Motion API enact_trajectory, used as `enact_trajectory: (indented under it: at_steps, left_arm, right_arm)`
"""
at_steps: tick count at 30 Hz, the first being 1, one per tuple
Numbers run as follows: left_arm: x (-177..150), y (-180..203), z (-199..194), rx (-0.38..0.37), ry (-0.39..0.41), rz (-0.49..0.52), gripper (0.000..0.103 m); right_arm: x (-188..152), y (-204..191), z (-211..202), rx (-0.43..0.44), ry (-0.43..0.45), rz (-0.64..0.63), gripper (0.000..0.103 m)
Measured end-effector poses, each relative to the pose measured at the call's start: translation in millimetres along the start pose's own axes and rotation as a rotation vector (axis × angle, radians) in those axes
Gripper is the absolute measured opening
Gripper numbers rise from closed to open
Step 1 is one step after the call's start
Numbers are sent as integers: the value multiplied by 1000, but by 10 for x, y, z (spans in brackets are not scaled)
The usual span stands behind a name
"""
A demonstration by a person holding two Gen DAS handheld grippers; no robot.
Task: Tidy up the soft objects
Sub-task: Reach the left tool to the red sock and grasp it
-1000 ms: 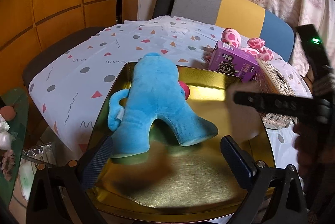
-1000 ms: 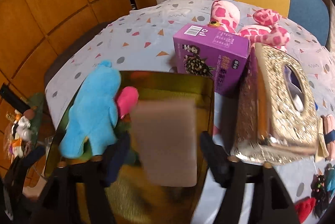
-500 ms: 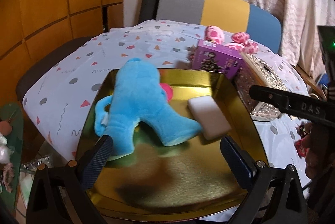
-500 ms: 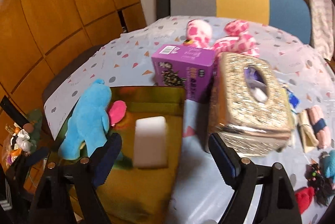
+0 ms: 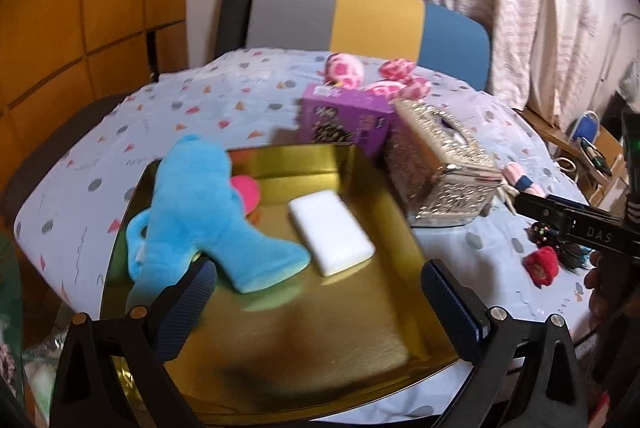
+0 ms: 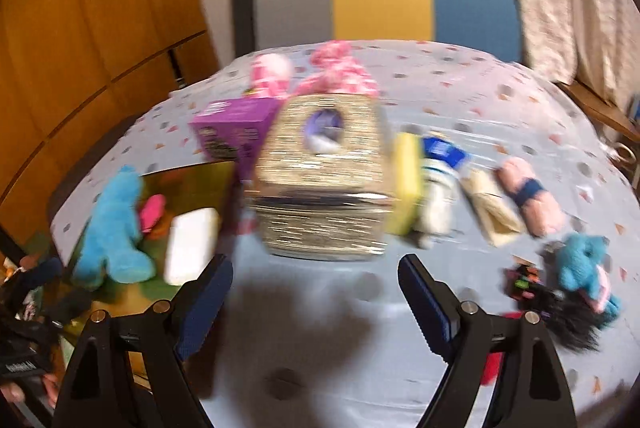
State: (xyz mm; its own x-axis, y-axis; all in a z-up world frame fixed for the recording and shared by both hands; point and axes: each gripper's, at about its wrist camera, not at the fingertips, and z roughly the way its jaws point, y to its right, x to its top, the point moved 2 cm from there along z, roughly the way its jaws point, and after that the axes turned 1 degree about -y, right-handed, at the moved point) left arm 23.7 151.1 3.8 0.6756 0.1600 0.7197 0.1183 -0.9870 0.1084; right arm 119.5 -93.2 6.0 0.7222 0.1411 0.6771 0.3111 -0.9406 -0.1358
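Observation:
A gold tray holds a blue plush toy and a white sponge; both also show at the left of the right wrist view, the plush and the sponge. My left gripper is open and empty over the tray's near part. My right gripper is open and empty above the tablecloth, in front of the silver tissue box. A yellow sponge, rolled cloths and a small blue plush lie to its right.
A purple box and a pink spotted plush stand behind the tray. Red and black hair ties lie at the right. A grey, yellow and blue chair stands behind the table. The right wrist view is motion-blurred.
The right gripper let go of the white sponge onto the tray, then swung right toward the tissue box. The left gripper pulled back and turned slightly right.

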Motion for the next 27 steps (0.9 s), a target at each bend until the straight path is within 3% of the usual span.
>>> enact_trajectory:
  at_steps: [5, 12, 20, 23, 27]
  left_arm:
    - [117, 262, 11, -51, -6, 53, 102]
    - [189, 845, 121, -184, -39, 164, 102]
    - [95, 1828, 492, -318, -141, 363, 98]
    - [19, 2159, 629, -376, -160, 446, 92]
    - [-58, 2567, 847, -436, -191, 529, 88]
  right_arm:
    - [-56, 785, -251, -118, 30, 148, 86]
    - [-211, 1770, -574, -273, 54, 336, 87]
    - [-461, 2302, -609, -68, 112, 641, 87]
    - [-536, 2440, -688, -35, 179, 724, 87]
    - [-596, 2507, -691, -4, 195, 775, 88]
